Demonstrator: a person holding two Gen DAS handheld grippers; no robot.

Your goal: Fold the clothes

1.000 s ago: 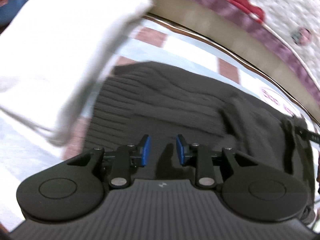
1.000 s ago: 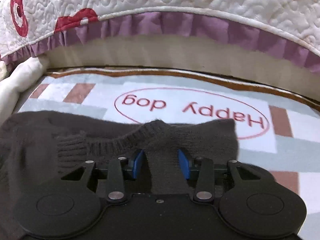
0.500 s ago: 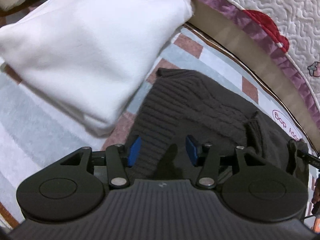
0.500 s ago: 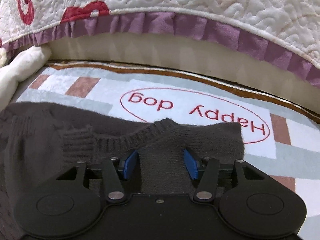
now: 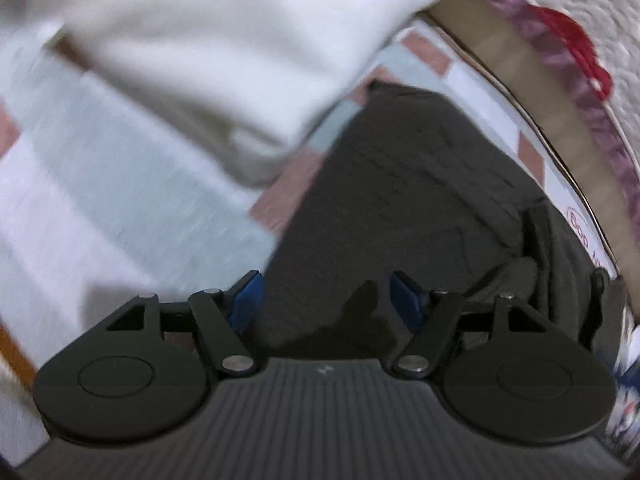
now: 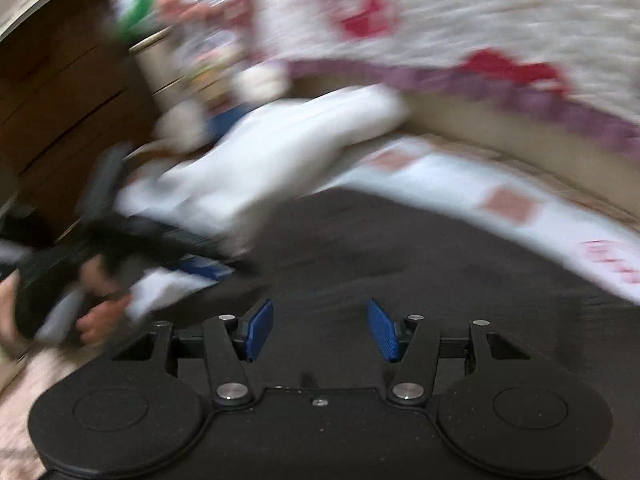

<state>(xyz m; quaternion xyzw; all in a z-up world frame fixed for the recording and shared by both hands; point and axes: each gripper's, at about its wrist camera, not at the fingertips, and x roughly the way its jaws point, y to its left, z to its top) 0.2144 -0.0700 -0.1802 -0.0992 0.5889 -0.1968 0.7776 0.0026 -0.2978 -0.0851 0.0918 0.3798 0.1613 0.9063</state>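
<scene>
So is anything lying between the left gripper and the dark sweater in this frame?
Nothing visible. The left gripper is open right over the dark sweater, with only knit between its fingers. The folded white cloth lies off to the side, beyond the sweater's edge.

Red lettering on the mat (image 5: 582, 236) at the left wrist view's right edge, inside a red oval: upside-down, it reads "dog", the rest cut off. In the right wrist view the red print (image 6: 608, 258) blurs beyond reading.
</scene>
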